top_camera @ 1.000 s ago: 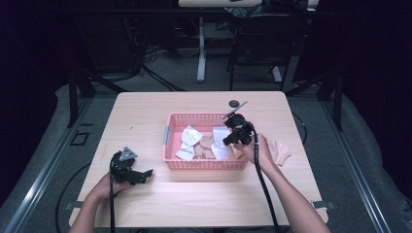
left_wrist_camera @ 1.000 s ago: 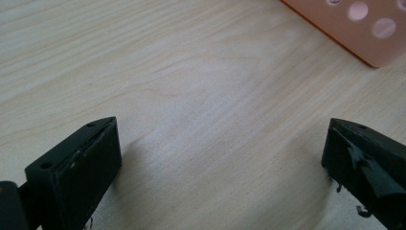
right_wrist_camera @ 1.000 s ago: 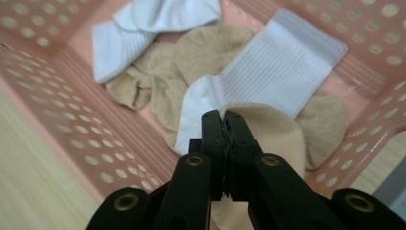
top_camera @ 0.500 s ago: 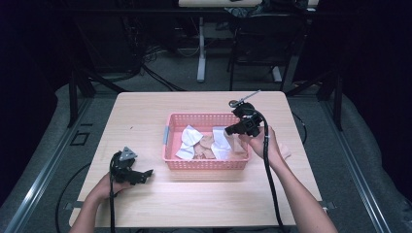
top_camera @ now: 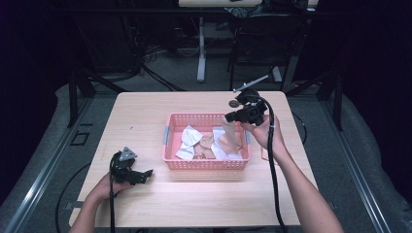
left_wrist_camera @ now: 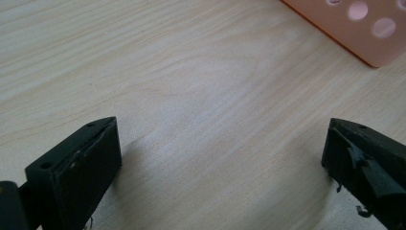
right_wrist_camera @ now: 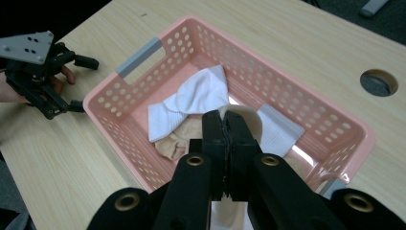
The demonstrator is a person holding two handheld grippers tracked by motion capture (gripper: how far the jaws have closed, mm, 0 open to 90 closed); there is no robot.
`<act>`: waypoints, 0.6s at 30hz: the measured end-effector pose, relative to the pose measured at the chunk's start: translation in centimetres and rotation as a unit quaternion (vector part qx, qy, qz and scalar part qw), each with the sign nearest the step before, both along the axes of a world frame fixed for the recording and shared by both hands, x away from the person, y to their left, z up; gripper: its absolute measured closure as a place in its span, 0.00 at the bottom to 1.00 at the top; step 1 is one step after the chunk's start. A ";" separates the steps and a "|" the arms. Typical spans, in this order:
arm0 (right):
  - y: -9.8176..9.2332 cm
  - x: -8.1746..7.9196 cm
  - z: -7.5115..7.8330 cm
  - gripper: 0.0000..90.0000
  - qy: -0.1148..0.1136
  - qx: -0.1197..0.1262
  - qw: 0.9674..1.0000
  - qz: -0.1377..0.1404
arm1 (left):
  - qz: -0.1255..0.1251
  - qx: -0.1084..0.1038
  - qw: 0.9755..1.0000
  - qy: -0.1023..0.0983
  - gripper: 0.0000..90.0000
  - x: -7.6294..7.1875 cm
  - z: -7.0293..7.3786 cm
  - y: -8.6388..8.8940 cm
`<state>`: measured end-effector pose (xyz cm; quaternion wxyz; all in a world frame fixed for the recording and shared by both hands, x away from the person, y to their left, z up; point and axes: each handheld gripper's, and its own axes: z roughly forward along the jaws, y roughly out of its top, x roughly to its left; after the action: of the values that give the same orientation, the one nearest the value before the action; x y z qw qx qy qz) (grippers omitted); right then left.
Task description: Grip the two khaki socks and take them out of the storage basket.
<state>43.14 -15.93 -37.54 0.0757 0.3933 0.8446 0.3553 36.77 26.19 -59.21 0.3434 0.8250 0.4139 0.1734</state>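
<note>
A pink perforated basket (top_camera: 172,141) stands mid-table with white and beige socks in it. My right gripper (top_camera: 228,118) hovers over the basket's right end, shut on a beige sock (top_camera: 230,135) that hangs down into the basket. In the right gripper view the closed jaws (right_wrist_camera: 225,124) pinch that sock's pale top (right_wrist_camera: 246,117) above a white sock (right_wrist_camera: 198,96) and a beige one (right_wrist_camera: 174,141). My left gripper (top_camera: 142,174) rests on the table near the front left, open and empty; its jaws (left_wrist_camera: 220,143) stand wide apart over bare wood.
A round cable hole (right_wrist_camera: 378,82) sits in the tabletop beyond the basket's far right corner. The basket has a grey handle (right_wrist_camera: 139,56) on its left end, and its corner (left_wrist_camera: 354,28) lies just ahead of the left gripper. Table legs and cables lie on the floor behind.
My right gripper has risen and moved toward the far side of the basket, lifting the beige sock with it. The left gripper has stayed put.
</note>
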 end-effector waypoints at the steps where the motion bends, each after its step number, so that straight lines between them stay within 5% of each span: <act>1: 0.0 -0.1 0.9 0.98 -0.008 0.003 1.000 -0.001 | 0.000 0.000 1.000 0.000 0.00 0.0 0.0 0.0; 18: -3.2 -0.9 6.5 0.98 -0.057 0.027 0.998 -0.027 | 0.000 0.000 1.000 0.000 0.00 0.0 0.0 0.0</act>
<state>42.25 -19.08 -31.00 0.1230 0.3973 0.8180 0.3974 36.77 26.19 -59.21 0.3434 0.8250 0.4140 0.1733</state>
